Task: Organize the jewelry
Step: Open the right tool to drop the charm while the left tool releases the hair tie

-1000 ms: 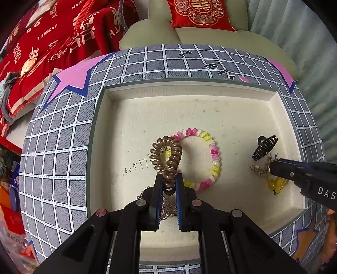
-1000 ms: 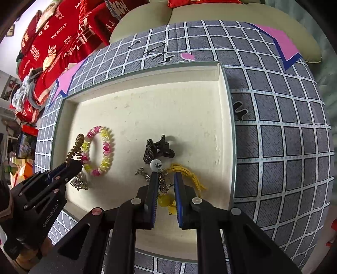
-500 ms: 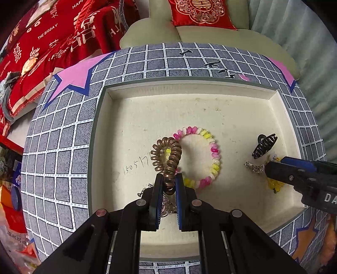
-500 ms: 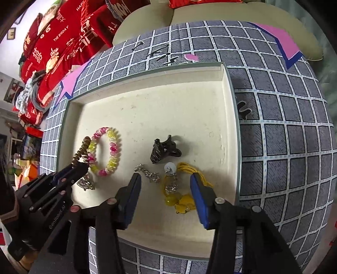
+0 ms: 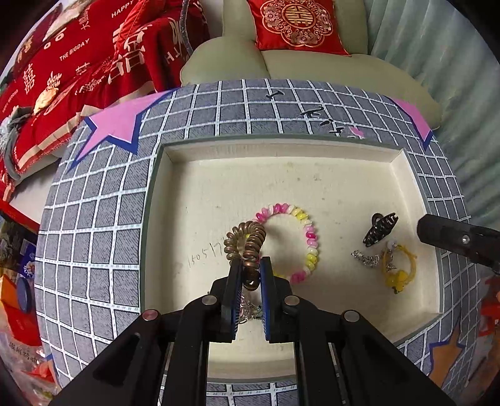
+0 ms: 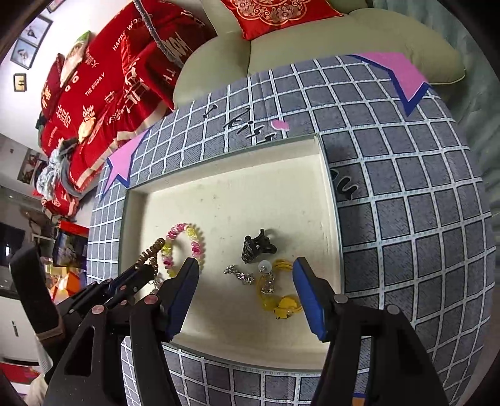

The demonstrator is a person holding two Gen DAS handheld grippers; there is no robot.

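Observation:
A cream tray [image 5: 281, 150] [image 6: 325, 193] sits on a grey checked cloth. My left gripper [image 5: 250, 265] is shut on a brown spiral hair tie [image 5: 247, 240], held over the tray beside a pink and yellow bead bracelet [image 5: 309, 237] [image 6: 193, 240]. A silver piece [image 5: 248, 309] lies under the left fingers. My right gripper [image 6: 245, 265] is open above a silver chain [image 6: 240, 274], a yellow cord charm [image 6: 281, 303] and a black claw clip [image 6: 256, 246] at the tray's right side. The right gripper [image 5: 456, 240] shows at the right edge of the left wrist view.
A pale green sofa [image 5: 312, 65] with a red cushion [image 5: 297, 25] stands behind the table. Red bedding [image 5: 78, 68] lies to the left. Boxes and clutter [image 5: 18, 281] sit on the floor at the left.
My right gripper opened wide, let go of the chain and charm in the tray, and drew back. The left gripper kept its hold on the brown hair tie.

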